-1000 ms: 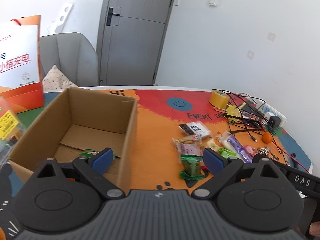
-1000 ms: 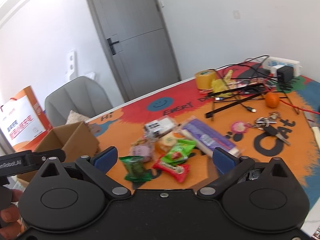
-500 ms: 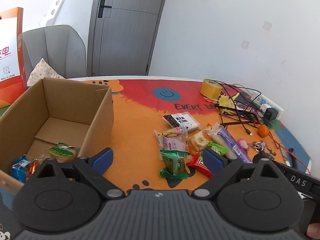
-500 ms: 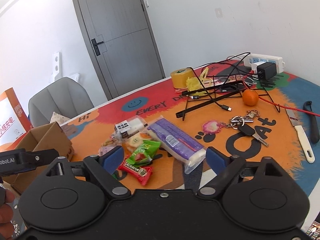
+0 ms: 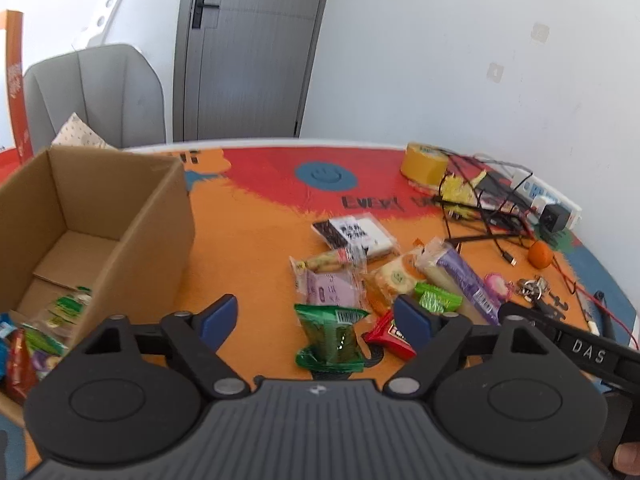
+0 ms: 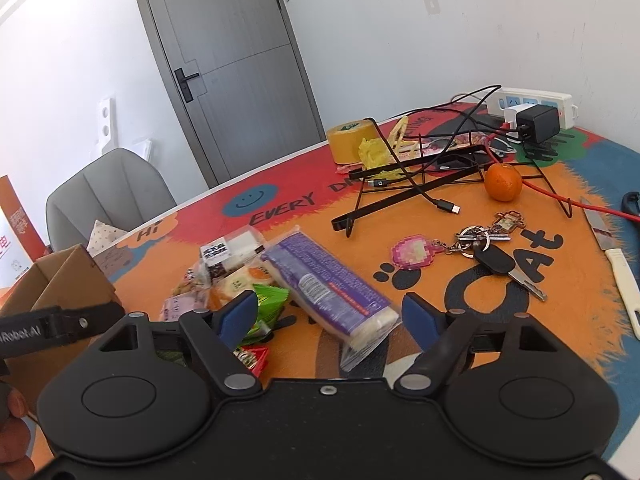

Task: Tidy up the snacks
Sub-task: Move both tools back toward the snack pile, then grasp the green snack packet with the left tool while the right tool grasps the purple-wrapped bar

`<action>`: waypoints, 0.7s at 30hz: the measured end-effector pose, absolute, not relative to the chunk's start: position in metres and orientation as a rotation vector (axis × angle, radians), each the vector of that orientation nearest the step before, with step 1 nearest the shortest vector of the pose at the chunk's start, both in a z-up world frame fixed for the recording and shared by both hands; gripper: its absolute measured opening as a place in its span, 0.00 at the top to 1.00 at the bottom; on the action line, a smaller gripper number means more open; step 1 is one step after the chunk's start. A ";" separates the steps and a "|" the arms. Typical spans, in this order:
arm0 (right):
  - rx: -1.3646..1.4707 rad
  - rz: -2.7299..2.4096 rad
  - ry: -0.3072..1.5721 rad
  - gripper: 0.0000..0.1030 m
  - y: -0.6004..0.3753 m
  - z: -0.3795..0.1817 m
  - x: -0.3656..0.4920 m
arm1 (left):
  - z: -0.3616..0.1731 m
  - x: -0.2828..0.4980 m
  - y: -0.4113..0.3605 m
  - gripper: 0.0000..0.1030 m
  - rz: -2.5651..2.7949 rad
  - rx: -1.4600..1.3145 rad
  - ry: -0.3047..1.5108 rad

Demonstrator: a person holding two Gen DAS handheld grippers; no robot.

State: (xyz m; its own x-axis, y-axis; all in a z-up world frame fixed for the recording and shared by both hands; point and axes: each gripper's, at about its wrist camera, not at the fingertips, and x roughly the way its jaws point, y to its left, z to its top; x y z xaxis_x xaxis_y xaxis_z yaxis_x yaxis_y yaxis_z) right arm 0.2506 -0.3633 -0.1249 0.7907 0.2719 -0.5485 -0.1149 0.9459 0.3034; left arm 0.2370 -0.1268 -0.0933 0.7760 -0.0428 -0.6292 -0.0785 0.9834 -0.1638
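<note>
An open cardboard box (image 5: 132, 240) stands at the left and holds a few snack packets (image 5: 60, 312). Loose snacks lie on the orange mat: a green packet (image 5: 332, 338), a red packet (image 5: 390, 336), a purple-pink packet (image 5: 330, 290), a black-and-white packet (image 5: 354, 234) and a long purple packet (image 6: 326, 284). My left gripper (image 5: 316, 318) is open and empty, just above the green packet. My right gripper (image 6: 330, 314) is open and empty, with the near end of the long purple packet between its fingers.
A tape roll (image 6: 348, 140), a black wire stand (image 6: 416, 184) with cables, a power strip (image 6: 536, 104), an orange (image 6: 503, 182), keys (image 6: 484, 244) and a knife (image 6: 616, 260) lie to the right. A grey chair (image 5: 96, 92) stands behind the table.
My left gripper has swung right from over the box to the loose snacks. My right gripper has moved forward and down onto the long purple packet.
</note>
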 end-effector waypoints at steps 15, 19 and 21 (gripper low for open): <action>0.257 0.221 0.653 0.25 -0.369 -0.144 0.284 | -0.132 0.271 -0.141 0.41 0.046 -0.179 0.789; 0.259 0.229 0.673 0.28 -0.366 -0.149 0.290 | -0.137 0.274 -0.141 0.52 0.056 -0.176 0.793; 0.250 0.234 0.688 0.31 -0.363 -0.152 0.291 | -0.137 0.274 -0.141 0.61 0.053 -0.170 0.788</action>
State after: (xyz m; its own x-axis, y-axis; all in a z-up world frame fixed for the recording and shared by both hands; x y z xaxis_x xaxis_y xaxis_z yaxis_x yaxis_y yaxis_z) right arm 0.2907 -0.3628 -0.1515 0.7490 0.2934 -0.5941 -0.1298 0.9442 0.3027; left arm 0.2742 -0.1406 -0.1369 0.7050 -0.0157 -0.7091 -0.1112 0.9849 -0.1324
